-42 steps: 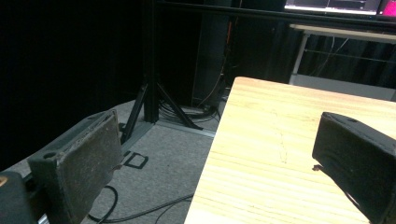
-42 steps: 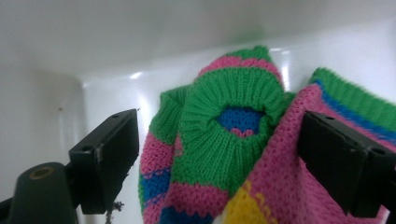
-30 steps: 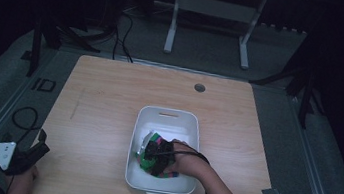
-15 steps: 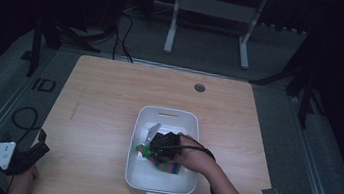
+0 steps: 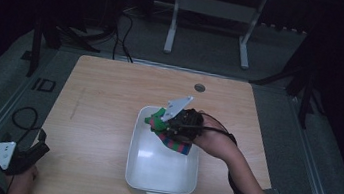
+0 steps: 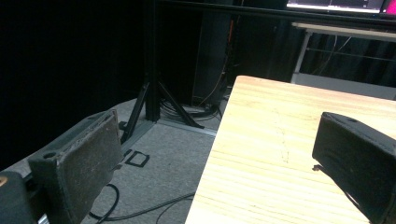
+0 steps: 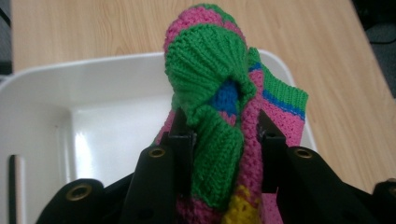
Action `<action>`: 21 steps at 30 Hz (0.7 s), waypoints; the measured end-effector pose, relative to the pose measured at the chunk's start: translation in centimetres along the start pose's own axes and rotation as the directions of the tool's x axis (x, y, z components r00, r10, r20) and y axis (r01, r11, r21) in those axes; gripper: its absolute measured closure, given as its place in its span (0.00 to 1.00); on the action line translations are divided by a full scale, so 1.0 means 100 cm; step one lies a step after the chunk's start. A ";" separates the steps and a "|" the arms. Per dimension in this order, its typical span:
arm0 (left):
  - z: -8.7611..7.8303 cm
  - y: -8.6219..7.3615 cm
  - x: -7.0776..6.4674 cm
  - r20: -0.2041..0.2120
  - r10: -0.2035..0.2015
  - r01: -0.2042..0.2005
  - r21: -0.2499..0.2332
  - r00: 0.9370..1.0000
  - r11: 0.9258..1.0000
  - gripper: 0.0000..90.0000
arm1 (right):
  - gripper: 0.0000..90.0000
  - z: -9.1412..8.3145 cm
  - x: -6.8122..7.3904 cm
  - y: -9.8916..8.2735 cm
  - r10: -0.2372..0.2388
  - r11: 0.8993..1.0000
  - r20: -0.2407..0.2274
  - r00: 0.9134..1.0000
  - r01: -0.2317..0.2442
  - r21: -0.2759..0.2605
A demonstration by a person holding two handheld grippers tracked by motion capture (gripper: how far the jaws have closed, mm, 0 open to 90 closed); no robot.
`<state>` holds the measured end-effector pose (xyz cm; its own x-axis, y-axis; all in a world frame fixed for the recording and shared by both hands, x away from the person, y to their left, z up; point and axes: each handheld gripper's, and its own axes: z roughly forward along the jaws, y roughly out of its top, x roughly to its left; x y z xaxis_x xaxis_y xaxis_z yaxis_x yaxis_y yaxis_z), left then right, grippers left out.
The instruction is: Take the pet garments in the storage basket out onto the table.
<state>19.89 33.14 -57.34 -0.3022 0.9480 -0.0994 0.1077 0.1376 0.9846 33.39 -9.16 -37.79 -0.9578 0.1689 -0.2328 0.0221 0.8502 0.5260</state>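
Dim workshop: over a white bin (image 5: 140,138) at table centre, the right gripper (image 7: 223,135) clamps a striped knitted sock (image 7: 215,74); the left gripper (image 5: 26,154), at seven o'clock, stands open.

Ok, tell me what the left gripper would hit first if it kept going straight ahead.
Probably nothing close: the left gripper, jaws open, points along the wooden table edge, with dark stands far beyond. Depth is unclear.

right gripper (image 5: 164,123) clamping striped knitted sock (image 5: 174,141) above white tub (image 5: 161,171); left gripper (image 5: 34,152) off table (image 5: 104,98) corner
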 end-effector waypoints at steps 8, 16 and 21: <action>0.000 0.000 -0.001 -0.001 0.002 -0.002 -0.002 1.000 1.000 0.02 | 0.75 -0.043 -0.019 -0.023 0.048 0.999 0.097 0.994 -0.047 -0.008; 0.000 0.000 -0.001 -0.004 0.007 -0.007 0.000 1.000 1.000 0.02 | 0.74 -0.064 -0.035 -0.064 0.121 0.992 0.148 0.982 -0.123 0.003; -0.001 0.000 -0.001 -0.006 0.013 -0.013 -0.002 1.000 1.000 0.02 | 0.74 -0.076 -0.047 -0.098 0.175 0.983 0.192 0.966 -0.184 0.026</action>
<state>19.87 33.01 -57.34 -0.3062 0.9481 -0.0859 0.1097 0.1248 0.9861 35.45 -22.10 -35.62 -0.8661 0.4077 -0.2892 0.2050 0.8174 0.5384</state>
